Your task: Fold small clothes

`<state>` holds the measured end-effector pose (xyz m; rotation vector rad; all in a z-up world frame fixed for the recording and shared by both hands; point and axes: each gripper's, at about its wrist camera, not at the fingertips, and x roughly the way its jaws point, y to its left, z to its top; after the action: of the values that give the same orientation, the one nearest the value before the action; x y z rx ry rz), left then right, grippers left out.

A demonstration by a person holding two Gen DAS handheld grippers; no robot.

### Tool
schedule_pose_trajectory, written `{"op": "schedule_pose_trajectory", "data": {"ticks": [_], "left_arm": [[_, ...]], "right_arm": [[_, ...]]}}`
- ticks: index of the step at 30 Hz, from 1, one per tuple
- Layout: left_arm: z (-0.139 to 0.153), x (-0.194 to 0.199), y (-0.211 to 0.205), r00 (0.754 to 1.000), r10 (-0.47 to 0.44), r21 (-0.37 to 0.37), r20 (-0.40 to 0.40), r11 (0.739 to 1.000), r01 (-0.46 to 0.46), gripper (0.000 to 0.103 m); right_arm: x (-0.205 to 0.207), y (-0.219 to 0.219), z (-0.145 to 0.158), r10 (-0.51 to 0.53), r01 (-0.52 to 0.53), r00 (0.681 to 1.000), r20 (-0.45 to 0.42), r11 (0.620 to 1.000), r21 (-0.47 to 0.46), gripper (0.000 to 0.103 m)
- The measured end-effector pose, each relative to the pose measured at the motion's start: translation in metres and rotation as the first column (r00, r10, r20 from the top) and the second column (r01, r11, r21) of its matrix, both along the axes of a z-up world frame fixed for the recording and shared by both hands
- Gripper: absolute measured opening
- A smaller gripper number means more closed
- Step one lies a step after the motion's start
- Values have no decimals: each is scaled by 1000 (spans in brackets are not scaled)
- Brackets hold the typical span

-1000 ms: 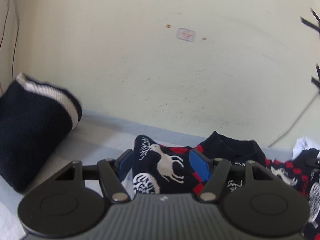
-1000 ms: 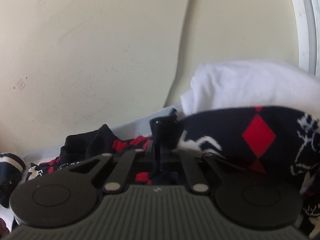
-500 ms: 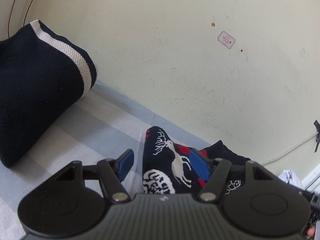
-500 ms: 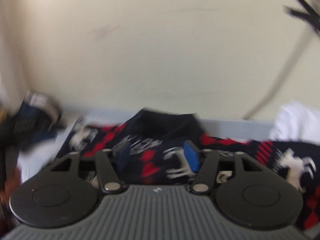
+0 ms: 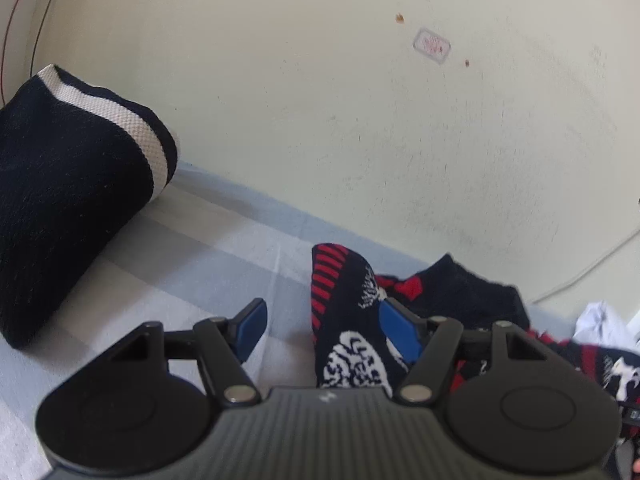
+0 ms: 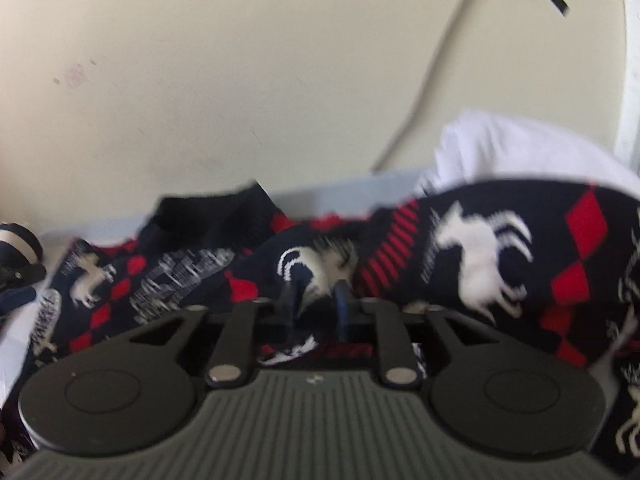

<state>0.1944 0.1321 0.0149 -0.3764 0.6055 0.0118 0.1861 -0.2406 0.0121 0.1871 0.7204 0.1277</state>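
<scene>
Bed surface (image 5: 208, 264): grey striped sheet, butted against the cream wall (image 5: 320, 100)
Patterned garment (image 6: 480, 248): dark knit with red diamonds and white deer, crumpled on the sheet beneath the wall; one raised fold now red-striped where half a second back a deer showed, so cloth turned over and the fold is under way, not finished
Folded navy knit (image 5: 68, 184): white-banded, parked well left of the patterned garment, apparently done
White cloth (image 6: 520, 148): behind the garment's right end
Left gripper (image 5: 320, 322): fingers spread, garment edge standing between them, no pinch visible
Right gripper (image 6: 316, 292): jaws closing after a full release a second ago, a ridge of the garment between them; contact uncertain, view blurred
Meaning: right hand regrasping at a new point for the next fold
</scene>
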Motion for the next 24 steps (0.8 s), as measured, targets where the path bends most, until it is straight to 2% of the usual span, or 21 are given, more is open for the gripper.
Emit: {"op": "schedule_pose_trajectory", "data": {"ticks": [1,3,6,9,11,12,14,18,20,21,22,23,24], "left_arm": [[0,0,0,1000,-5,0,-1,1000,5,64],[1,-3,2,1000,6,-6,13,1000,-6,64],[1,-5,5,1000,21,-15,21,1000,-20,64],[1,-4,6,1000,27,-20,11,999,-27,64],[0,-2,7,999,34,-27,4,999,-33,64],[0,-3,8,999,37,-33,3,999,-37,64],[0,-4,11,999,43,-44,3,998,-43,64],[4,-10,14,999,48,-53,12,998,-47,64],[8,-14,15,998,50,-51,29,998,-48,67],[11,-16,15,998,50,-51,39,998,-48,68],[13,-18,15,998,51,-53,47,997,-48,70],[15,-18,15,997,52,-55,52,997,-49,71],[17,-19,15,997,50,-59,57,997,-47,71]], "right_arm": [[2,-4,-4,22,-22,999,-38,1000,18,44],[-10,-20,4,5,-4,1000,-8,998,65,44],[-48,-65,32,-123,104,985,118,981,161,46],[-96,-121,49,-330,283,924,195,930,233,50],[-123,-149,51,-419,372,880,222,900,226,62],[-133,-158,47,-451,410,866,218,888,208,72],[-145,-173,37,-472,443,863,179,878,182,76],[-136,-170,5,-428,421,901,71,901,102,76],[-129,-162,-9,-404,401,914,38,913,70,74],[-126,-158,-13,-395,394,918,36,918,40,51],[-127,-155,-16,-383,383,923,33,924,16,12],[-128,-156,-15,-365,364,931,18,930,46,13],[-130,-159,-12,-349,346,937,-2,929,132,13]]}}
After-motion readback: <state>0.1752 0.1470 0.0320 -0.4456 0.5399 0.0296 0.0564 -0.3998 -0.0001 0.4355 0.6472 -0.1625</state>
